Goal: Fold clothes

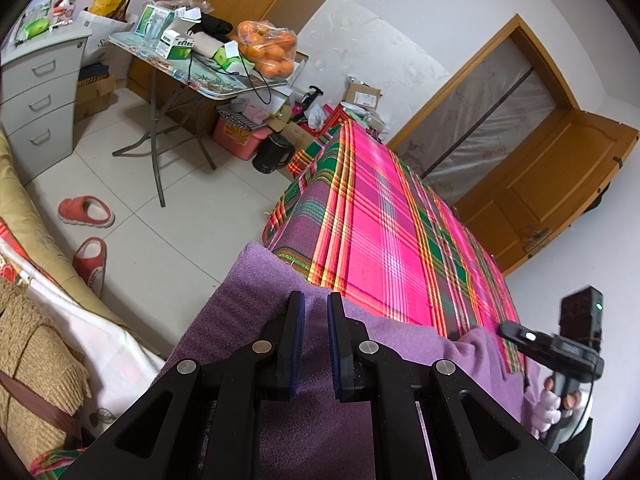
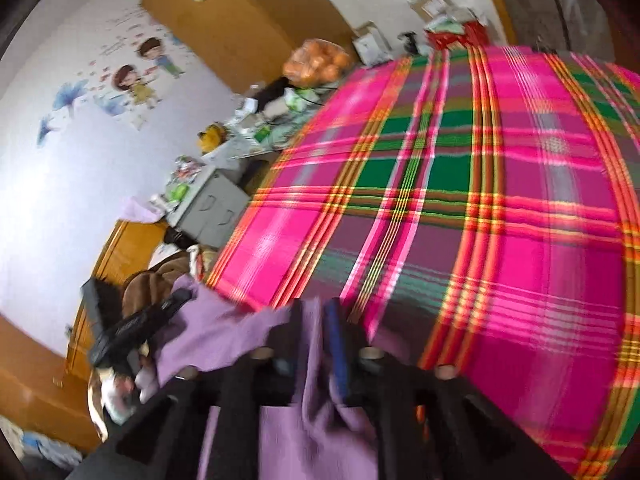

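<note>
A purple fleece garment (image 1: 248, 304) hangs over the near end of a bed covered by a pink, green and red plaid sheet (image 1: 384, 216). My left gripper (image 1: 315, 308) is shut on a fold of the garment, and purple cloth fills the narrow gap between its fingers. In the blurred right wrist view, my right gripper (image 2: 316, 320) is shut on another bunch of the same garment (image 2: 224, 332) above the plaid sheet (image 2: 480, 200). The garment stretches between the two grippers. A gloved hand (image 1: 550, 404) holds the right gripper (image 1: 505, 330) at the lower right of the left wrist view.
Left of the bed is tiled floor with two red slippers (image 1: 86, 212) and a black kettle (image 1: 274, 154). Behind them stand a folding table (image 1: 208, 84) with boxes and a bag of oranges (image 1: 268, 48), and a grey drawer cabinet (image 1: 40, 100). A wooden door (image 1: 560, 184) stands open at the right.
</note>
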`<state>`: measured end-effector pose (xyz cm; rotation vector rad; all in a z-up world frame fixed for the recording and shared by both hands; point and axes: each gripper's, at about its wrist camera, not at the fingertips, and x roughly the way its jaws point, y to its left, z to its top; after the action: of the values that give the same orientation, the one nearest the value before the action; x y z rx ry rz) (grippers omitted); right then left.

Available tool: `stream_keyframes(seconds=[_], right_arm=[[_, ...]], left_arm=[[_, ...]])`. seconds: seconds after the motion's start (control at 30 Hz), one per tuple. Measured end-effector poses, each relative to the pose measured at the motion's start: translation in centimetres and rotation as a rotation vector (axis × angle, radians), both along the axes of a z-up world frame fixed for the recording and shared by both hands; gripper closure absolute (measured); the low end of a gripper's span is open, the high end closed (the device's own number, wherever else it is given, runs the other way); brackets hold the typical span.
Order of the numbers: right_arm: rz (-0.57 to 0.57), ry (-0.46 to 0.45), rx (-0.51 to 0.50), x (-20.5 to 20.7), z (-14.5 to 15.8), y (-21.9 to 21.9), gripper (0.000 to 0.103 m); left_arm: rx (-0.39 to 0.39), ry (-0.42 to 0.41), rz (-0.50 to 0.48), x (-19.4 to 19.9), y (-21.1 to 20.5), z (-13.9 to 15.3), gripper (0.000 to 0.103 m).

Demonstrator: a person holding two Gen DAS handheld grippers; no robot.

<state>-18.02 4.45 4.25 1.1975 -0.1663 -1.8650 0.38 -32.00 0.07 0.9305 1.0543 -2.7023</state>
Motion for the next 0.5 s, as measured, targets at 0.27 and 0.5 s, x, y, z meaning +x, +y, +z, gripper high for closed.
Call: stream_keyframes(seconds=[0.27, 0.5], right_arm=[[0.070, 0.136, 0.202, 3.1, -1.0, 2.2, 0.097], [-0.181, 0.129, 0.174, 0.8, -0.6, 6.3, 0.101]], left_arm=[[-0.001, -0.002, 0.000, -0.1, -0.1, 0.0, 0.092], [-0.001, -0.005, -0.001, 0.0, -0.4, 0.0, 0.092]])
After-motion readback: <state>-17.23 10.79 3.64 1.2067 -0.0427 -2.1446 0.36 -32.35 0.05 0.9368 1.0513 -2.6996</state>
